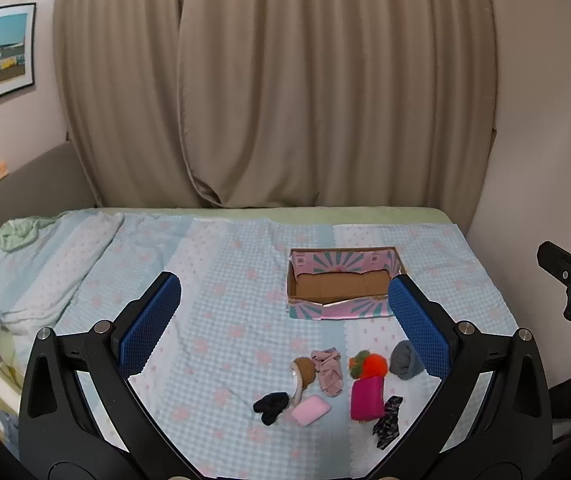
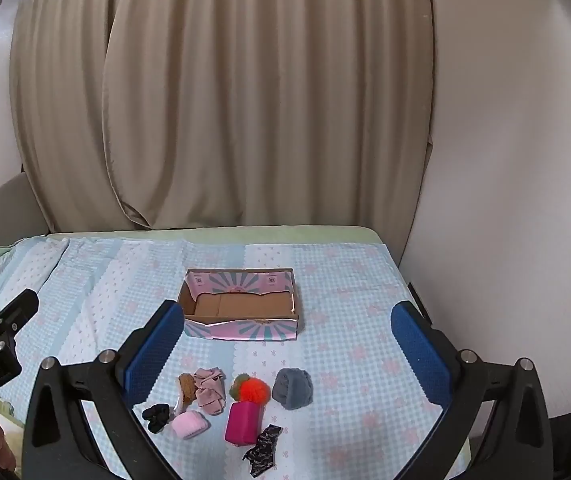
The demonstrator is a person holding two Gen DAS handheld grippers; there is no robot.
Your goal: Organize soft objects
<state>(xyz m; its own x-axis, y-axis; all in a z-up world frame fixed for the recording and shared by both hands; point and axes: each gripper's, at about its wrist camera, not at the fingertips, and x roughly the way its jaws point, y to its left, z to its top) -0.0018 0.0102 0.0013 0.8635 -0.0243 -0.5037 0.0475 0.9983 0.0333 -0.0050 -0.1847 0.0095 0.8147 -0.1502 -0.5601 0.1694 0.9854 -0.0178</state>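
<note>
Both the left claw point(image 1: 283, 320) and right claw point(image 2: 287, 348) hang spread wide, empty, above the bed point(image 2: 345, 280). Socks point(image 2: 209, 390), a grey hat point(image 2: 292, 388) and a pink sponge point(image 2: 189, 424) lie near its front edge, before the cardboard box point(image 2: 241, 328).

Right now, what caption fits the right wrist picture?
Open right gripper above soft toys and an empty cardboard box on the bed.
</note>
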